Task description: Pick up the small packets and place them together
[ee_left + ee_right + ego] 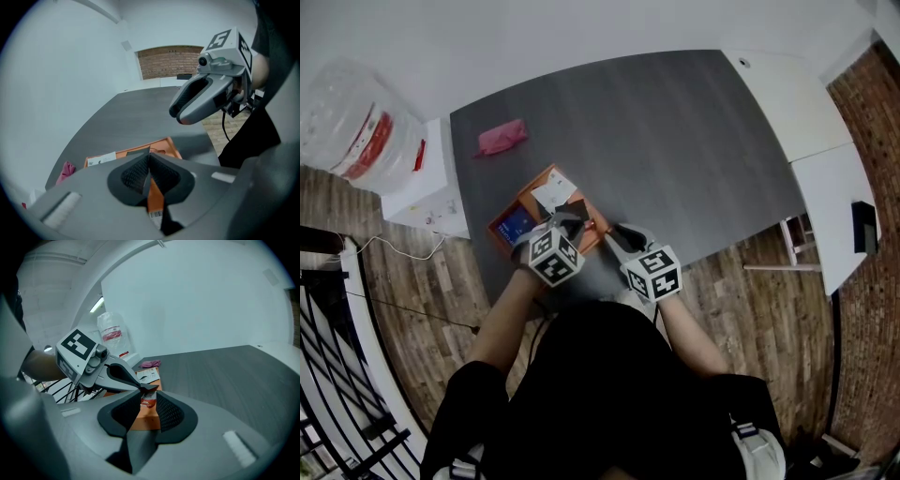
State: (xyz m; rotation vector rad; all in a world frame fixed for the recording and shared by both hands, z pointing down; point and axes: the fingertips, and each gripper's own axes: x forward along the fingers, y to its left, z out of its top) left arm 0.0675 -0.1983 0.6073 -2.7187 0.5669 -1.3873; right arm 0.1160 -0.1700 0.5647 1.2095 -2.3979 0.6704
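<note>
Left gripper [149, 165]: jaws closed on a thin dark packet [151, 388] above the orange tray [169, 148], red packet [148, 401] just below it | Right gripper [145, 413]: jaws partly apart, holding nothing, just right of tray | Tray: near-left part of grey worktop [675, 141] | Pink cloth [500, 139]: far left
</note>
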